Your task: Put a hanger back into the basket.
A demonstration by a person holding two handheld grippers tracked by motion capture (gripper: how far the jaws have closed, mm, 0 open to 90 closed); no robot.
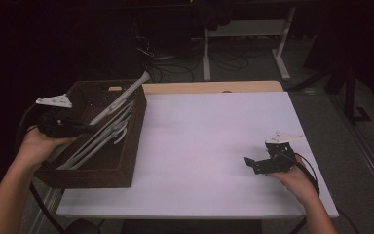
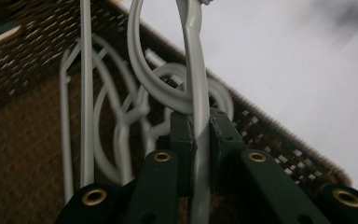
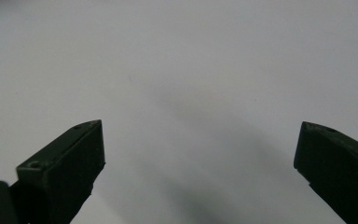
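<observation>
The left gripper [image 1: 85, 127] has its jaws clamped on the thin grey bar of a plastic hanger [image 2: 196, 93], holding it over the woven basket [image 1: 126, 161] at the left edge of the desk [image 1: 209, 146], where several more hangers [image 1: 95, 146] lie slanted, one end leaning out past the far rim. The likeliest trouble is a snag: seen from the left gripper view, the held hanger's curved hook loops among the bows and hooks of the others, so a pull or a drop could drag a neighbour along or leave the hanger caught on the rim. The grip is narrow too, taken on a smooth, rounded bar, so the long hanger may well pivot or slide between the jaws if it knocks against the basket wall. The basket is brown, coarse open weave, rectangular with upright sides, rough enough to catch a hook tip. The hangers are pale grey, slick moulded plastic, slim and springy-looking. The desk top is a flat matt white sheet with a strip of bare wood at the far edge. The right gripper [image 1: 253, 163] rests low at the desk's near right, its jaws wide apart and holding nothing.
</observation>
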